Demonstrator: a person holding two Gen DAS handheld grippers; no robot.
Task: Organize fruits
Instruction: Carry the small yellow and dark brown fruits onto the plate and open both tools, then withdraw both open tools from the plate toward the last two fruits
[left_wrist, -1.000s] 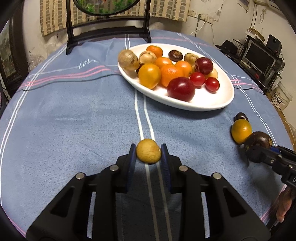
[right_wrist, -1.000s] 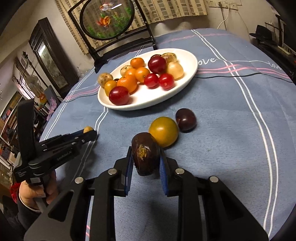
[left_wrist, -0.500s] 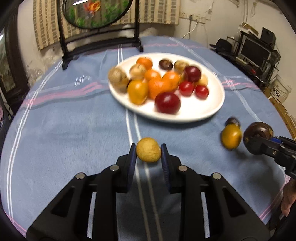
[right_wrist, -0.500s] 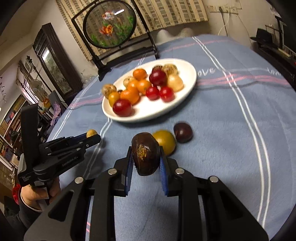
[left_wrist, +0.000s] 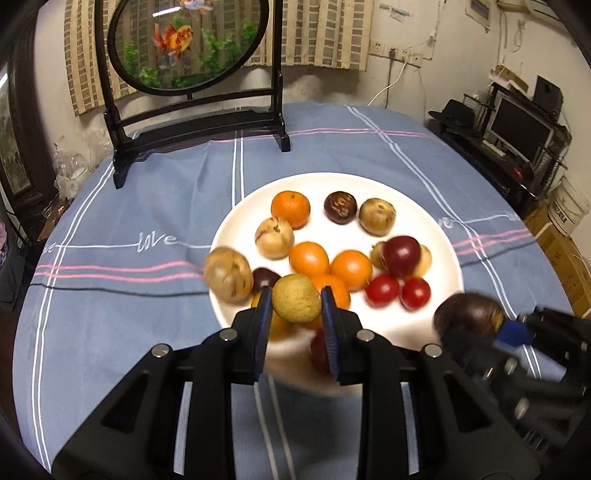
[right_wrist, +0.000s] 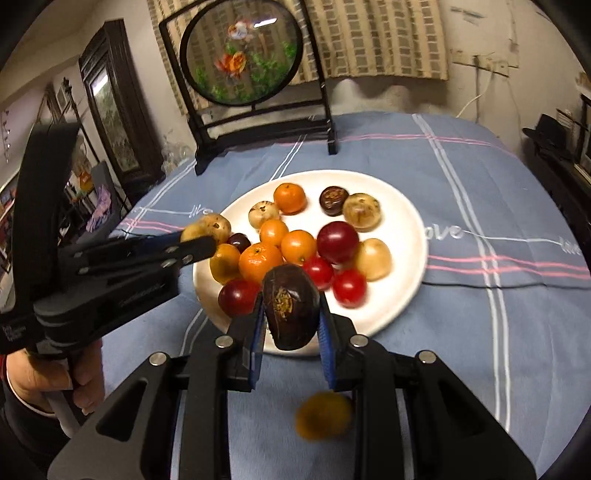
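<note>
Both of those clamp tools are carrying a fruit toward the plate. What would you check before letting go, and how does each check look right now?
1. Left gripper clamped on tan fruit: ok.
2. Right gripper clamped on dark fruit: ok.
3. Bare space on white plate: ok, on its right side.
4. Tools apart from each other: ok.
5. Height above the plate: cannot tell.
</note>
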